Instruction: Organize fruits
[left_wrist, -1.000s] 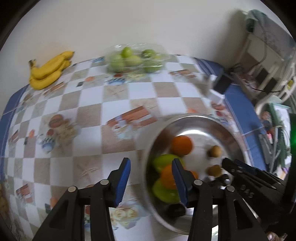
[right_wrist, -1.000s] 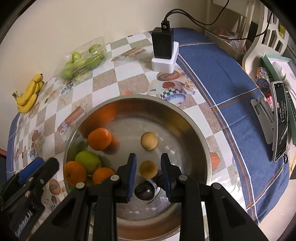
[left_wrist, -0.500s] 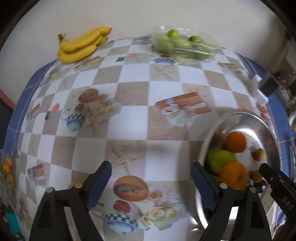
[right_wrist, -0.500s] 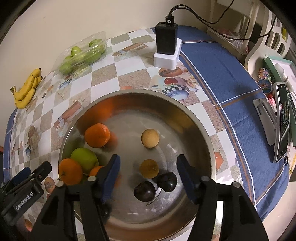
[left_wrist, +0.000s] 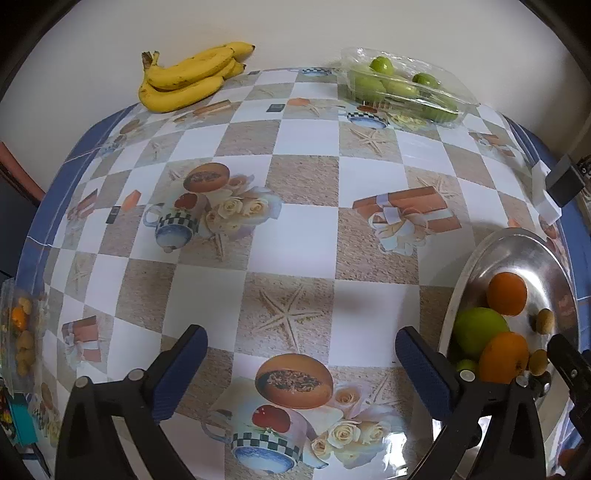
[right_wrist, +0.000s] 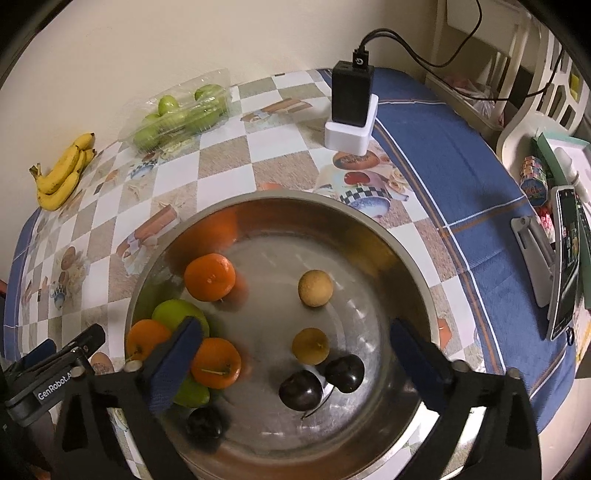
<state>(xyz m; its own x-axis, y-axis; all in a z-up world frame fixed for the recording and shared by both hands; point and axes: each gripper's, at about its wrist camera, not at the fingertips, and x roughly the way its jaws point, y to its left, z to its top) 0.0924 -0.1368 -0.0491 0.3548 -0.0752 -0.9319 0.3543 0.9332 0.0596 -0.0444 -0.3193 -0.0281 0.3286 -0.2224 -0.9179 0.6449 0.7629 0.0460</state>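
A steel bowl (right_wrist: 369, 236) holds oranges (right_wrist: 209, 277), a green apple (right_wrist: 173, 314), two small tan fruits (right_wrist: 315, 288) and dark plums (right_wrist: 301, 389). My right gripper (right_wrist: 295, 328) hangs over the bowl with its jaws opening wide. The fruit lies below them and the pads touch nothing. My left gripper (left_wrist: 299, 339) is over the bare tablecloth, left of the bowl (left_wrist: 480, 251). Its jaws are opening too, with nothing between them. Bananas (left_wrist: 188, 79) and a clear box of green fruits (left_wrist: 402, 88) lie at the far edge by the wall.
A black charger on a white block (right_wrist: 351, 107) stands behind the bowl. A phone on a stand (right_wrist: 565, 266) and clutter sit at the right on the blue cloth. A bag of small fruits (left_wrist: 20, 332) lies at the table's left edge.
Both grippers went from narrow to wide open. The left one swung left, off the bowl and over the tablecloth. Under the right one a second dark plum now shows beside the first.
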